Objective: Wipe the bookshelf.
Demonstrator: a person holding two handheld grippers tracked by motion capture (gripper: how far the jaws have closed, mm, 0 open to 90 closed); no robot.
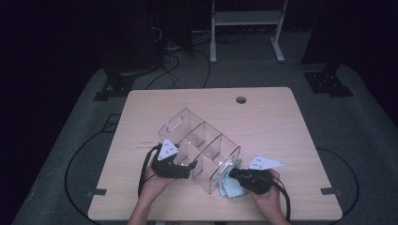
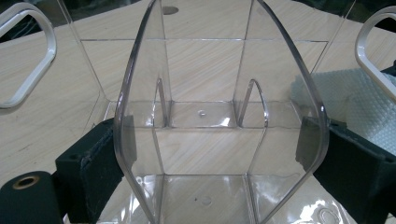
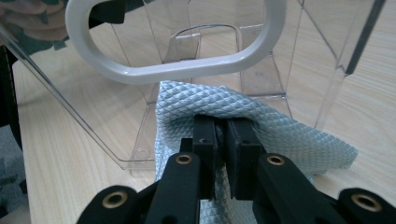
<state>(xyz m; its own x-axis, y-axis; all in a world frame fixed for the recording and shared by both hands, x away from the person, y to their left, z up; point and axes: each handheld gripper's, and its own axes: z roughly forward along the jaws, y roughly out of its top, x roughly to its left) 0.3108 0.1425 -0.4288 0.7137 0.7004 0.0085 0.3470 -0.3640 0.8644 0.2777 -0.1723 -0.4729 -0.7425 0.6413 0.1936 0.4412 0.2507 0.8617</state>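
Organizer (image 1: 199,150) lies tipped at mid-worktop (image 1: 281,122), steadied by the left gripper (image 1: 180,168), whose jaws stand wide, clamped across a divider (image 2: 210,140). Right gripper (image 1: 239,174), nearly closed, pinches a cloth (image 3: 261,126) at the organizer's near-right end; wiping looks barely begun.

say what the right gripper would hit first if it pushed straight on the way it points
Probably the clear organizer's end wall, just below its white handle rim. The right gripper, shut on the blue cloth, points at it; the cloth would touch first. The gap is hard to judge.
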